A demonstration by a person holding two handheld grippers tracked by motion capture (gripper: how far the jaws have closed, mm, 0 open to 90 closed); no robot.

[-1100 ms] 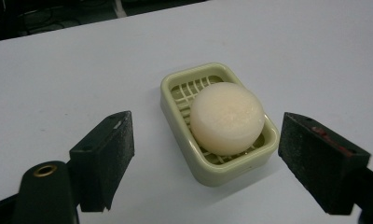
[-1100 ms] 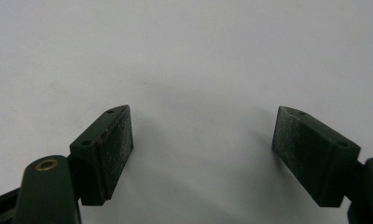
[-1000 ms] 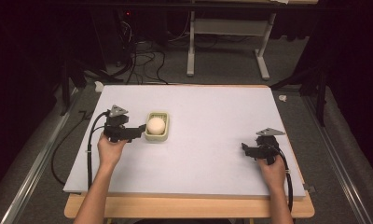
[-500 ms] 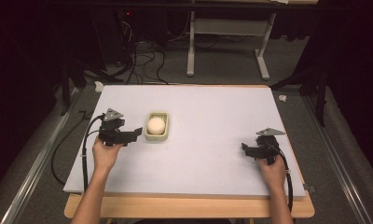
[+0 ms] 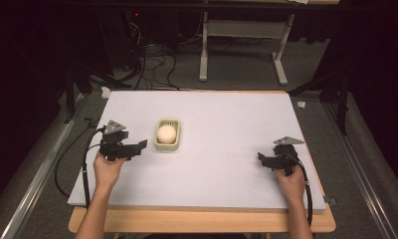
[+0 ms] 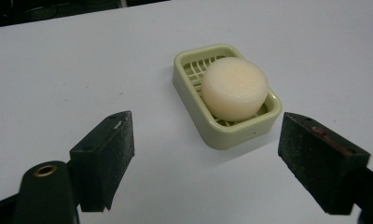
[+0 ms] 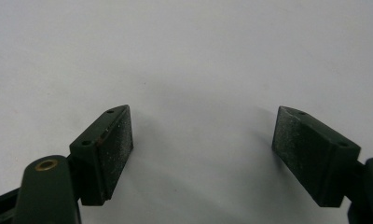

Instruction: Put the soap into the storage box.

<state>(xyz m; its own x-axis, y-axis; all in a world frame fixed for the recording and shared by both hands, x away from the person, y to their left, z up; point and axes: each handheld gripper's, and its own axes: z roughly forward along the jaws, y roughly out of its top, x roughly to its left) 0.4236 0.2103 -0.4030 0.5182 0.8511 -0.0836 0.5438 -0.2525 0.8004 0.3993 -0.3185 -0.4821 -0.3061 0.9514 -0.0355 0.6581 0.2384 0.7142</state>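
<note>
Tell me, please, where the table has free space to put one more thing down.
The wide stretch of the table between the soap dish and the right gripper is bare, as is the far half beyond the dish. The one tight spot is between the dish, which holds a round soap, and the left gripper.

High view looks forward and down over the table (image 5: 222,124); left gripper view, close, shares the soap dish (image 6: 224,95).
</note>
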